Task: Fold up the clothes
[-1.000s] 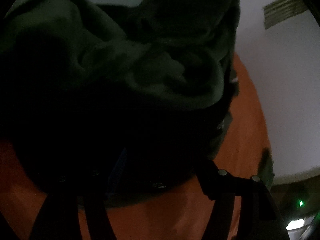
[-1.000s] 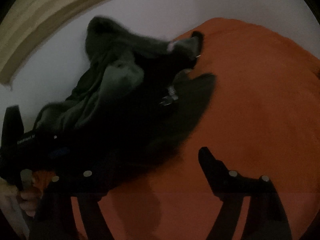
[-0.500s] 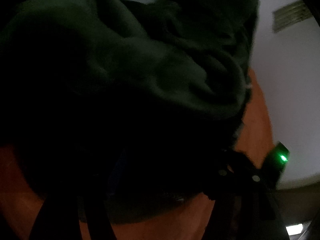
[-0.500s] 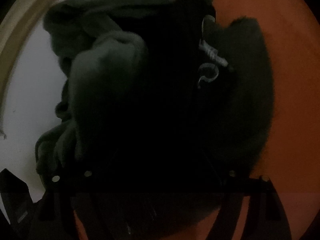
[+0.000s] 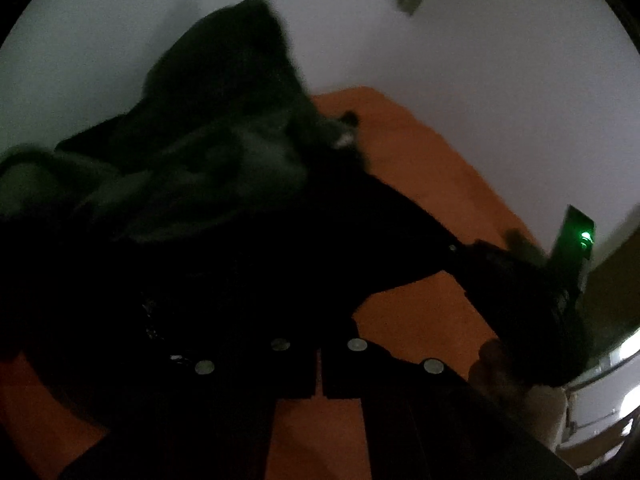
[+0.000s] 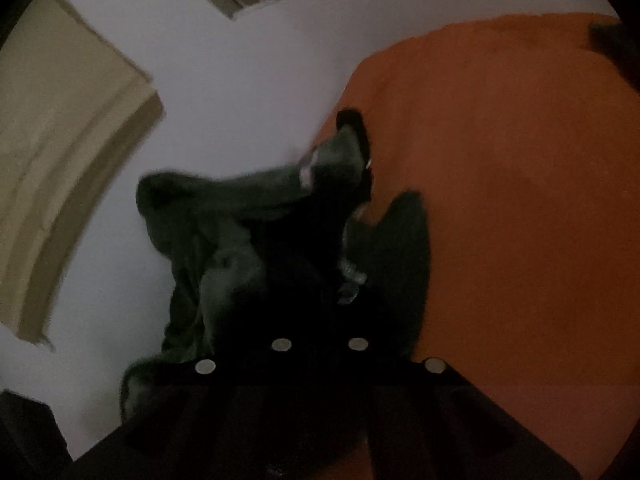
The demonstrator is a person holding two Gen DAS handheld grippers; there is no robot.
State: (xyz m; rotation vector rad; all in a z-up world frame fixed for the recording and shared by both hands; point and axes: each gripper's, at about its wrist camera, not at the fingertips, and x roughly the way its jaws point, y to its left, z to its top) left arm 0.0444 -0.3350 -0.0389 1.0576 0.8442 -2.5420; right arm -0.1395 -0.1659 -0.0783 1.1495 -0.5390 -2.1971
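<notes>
Left wrist view: your left gripper (image 5: 320, 364) and right gripper (image 6: 320, 360) have just clamped shut on the bunched dark garment (image 5: 192, 184) at the orange bed's (image 5: 420, 184) edge; thin bites could slip if you lift.

Garment (image 5: 208, 184) bunched on the bed cover (image 5: 432, 184), wall (image 5: 480, 80) behind, right gripper (image 5: 520, 276) at its right

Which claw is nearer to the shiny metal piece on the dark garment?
Right. The right claw grips the dark garment just below the metal piece; the left claw holds the garment elsewhere, farther off.
</notes>
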